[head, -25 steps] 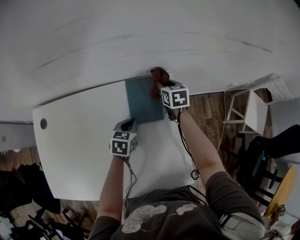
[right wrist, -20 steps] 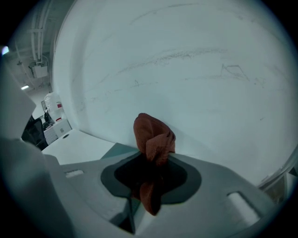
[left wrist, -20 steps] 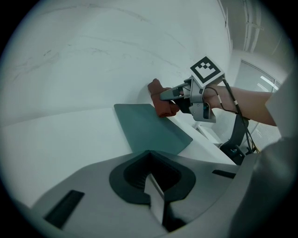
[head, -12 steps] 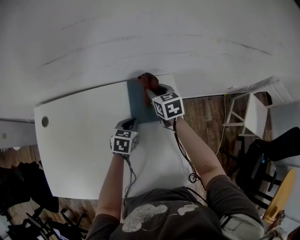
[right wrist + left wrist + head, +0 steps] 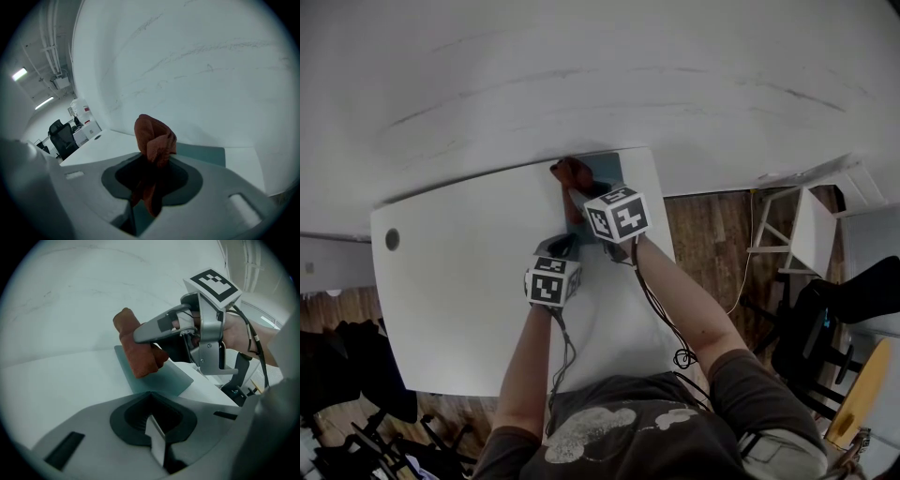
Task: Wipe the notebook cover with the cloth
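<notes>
Right gripper (image 5: 579,194) is clamped on the one rust-brown cloth (image 5: 570,172), its two jaws closed on the bunched fabric, which stands up out of them and hangs over the far left corner of the single teal notebook (image 5: 607,171). Seen from the left gripper view, the cloth's lower fold appears to lie on the notebook cover. The notebook lies flat at the far edge of the one white table (image 5: 459,281), close against the pale wall. Left gripper (image 5: 561,247), the second of the two, sits just beside the notebook's near edge with its jaws together and nothing between them; whether its tip touches the notebook cannot be told. Each gripper carries one marker cube, two in all. In the head view the right gripper and its cube cover most of the notebook, leaving only a strip of teal at its far right. The cloth's lower end is lost in the dark recess of the right gripper's jaws.
</notes>
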`<state>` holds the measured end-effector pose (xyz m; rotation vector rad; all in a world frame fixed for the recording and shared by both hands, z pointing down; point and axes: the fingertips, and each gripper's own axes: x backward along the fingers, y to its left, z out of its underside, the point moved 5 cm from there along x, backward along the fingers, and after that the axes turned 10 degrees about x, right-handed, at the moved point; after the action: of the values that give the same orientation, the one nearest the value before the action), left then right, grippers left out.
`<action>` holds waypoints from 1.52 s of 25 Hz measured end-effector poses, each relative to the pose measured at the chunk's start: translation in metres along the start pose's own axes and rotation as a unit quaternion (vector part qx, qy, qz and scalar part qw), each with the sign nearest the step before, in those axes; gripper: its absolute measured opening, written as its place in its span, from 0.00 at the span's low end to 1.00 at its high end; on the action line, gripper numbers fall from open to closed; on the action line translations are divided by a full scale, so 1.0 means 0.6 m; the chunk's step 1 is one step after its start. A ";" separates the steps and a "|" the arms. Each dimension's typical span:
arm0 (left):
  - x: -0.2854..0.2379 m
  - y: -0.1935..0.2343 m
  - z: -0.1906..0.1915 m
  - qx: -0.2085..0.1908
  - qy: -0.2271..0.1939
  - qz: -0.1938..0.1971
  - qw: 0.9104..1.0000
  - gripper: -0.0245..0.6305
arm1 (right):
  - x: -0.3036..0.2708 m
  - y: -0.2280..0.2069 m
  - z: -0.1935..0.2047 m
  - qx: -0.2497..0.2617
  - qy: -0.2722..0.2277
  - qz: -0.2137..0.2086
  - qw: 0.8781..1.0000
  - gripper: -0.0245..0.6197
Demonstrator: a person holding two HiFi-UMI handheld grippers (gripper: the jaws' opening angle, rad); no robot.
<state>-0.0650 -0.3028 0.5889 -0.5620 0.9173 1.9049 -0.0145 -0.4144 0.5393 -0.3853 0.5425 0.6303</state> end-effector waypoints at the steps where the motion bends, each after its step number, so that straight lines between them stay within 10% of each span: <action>1: 0.000 0.000 0.001 0.001 0.001 0.001 1.000 0.05 | -0.005 0.004 0.003 -0.002 0.005 -0.003 1.000 0.20; 38: -0.003 0.001 0.005 0.012 -0.002 -0.008 1.000 0.05 | 0.077 -0.098 0.088 -0.030 0.055 0.075 0.995 0.21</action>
<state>-0.0647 -0.3014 0.5921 -0.5490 0.9296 1.8779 0.0735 -0.4112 0.5647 -0.4413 0.6628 0.7741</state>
